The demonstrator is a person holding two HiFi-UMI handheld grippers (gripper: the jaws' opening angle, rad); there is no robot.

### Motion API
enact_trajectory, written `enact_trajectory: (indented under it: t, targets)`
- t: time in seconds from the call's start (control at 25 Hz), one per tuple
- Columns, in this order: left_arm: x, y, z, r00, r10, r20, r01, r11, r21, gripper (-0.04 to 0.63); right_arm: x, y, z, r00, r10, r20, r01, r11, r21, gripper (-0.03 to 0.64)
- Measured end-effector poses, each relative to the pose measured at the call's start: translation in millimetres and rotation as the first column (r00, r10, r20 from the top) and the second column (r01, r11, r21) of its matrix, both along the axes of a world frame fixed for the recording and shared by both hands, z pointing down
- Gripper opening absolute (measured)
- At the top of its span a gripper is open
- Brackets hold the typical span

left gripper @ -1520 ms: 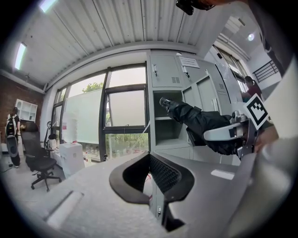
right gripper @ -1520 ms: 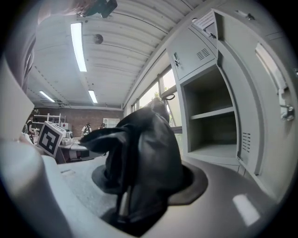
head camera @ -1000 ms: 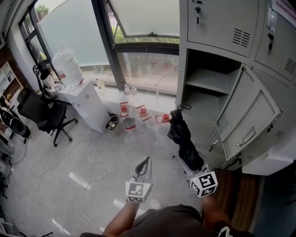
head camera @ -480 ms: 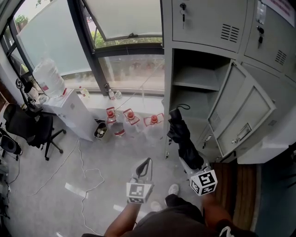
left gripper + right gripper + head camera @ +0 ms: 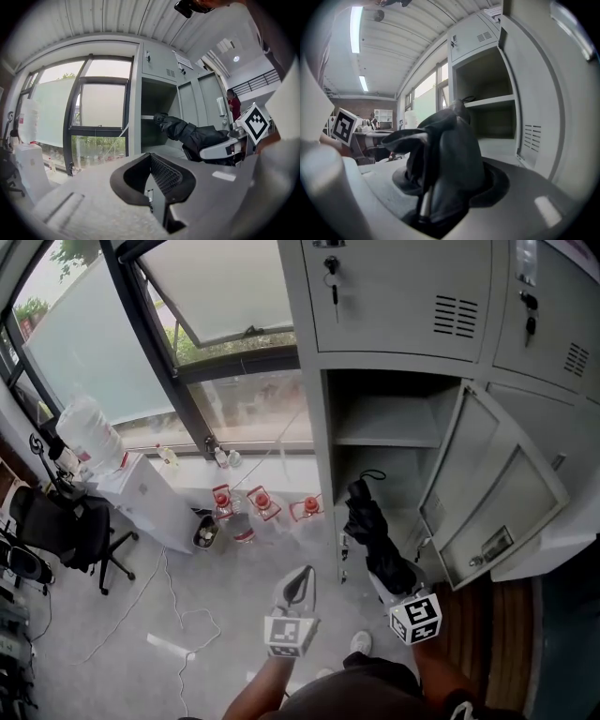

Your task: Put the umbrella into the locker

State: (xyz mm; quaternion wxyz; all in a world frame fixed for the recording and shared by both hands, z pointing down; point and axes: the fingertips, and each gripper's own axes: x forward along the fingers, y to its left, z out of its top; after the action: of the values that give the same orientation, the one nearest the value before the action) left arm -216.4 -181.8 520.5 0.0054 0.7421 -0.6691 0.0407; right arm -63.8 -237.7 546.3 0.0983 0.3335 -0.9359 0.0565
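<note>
A black folded umbrella [image 5: 373, 535] sticks out forward from my right gripper [image 5: 387, 583], which is shut on its lower end. Its top, with a small loop, points into the open locker compartment [image 5: 384, 442], just below the shelf. In the right gripper view the umbrella [image 5: 450, 150] fills the space between the jaws of the right gripper [image 5: 440, 190], with the open locker [image 5: 487, 101] straight ahead. My left gripper [image 5: 302, 576] hangs to the umbrella's left over the floor, fingers together and holding nothing. The left gripper view shows the left gripper [image 5: 151, 161] and the umbrella [image 5: 187, 133] to its right.
The locker door [image 5: 487, 493] stands swung open to the right. Shut locker doors [image 5: 403, 292] sit above. Red-capped water bottles [image 5: 262, 505], a white cabinet [image 5: 150, 495], an office chair [image 5: 66, 526] and a floor cable [image 5: 178, 615] lie left by the window.
Both grippers and the umbrella have moved closer to the locker. The umbrella's top now reaches the open compartment's mouth. The grip on the umbrella is unchanged.
</note>
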Motion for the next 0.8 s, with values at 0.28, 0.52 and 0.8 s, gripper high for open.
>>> enact_trajectory:
  t: [0.28,0.52,0.8]
  targets:
    - [9,-49,2,0.999,0.037,0.005,-0.036,0.999,-0.019,0.005,5,-36,11,1.000,0.024,0.002,-0.024,0.999,-0.029,0.232]
    - [8,-77,6,0.999,0.035,0.014,-0.035,0.999,-0.033,0.005,6,-57,21,0.999,0.033,-0.001,-0.033,0.998,-0.052,0.232]
    - [8,-96,9,0.998,0.054,0.013,-0.053,0.998,-0.043,0.005,7,-67,25,0.999,0.049,-0.023,-0.050,0.997,-0.065,0.232]
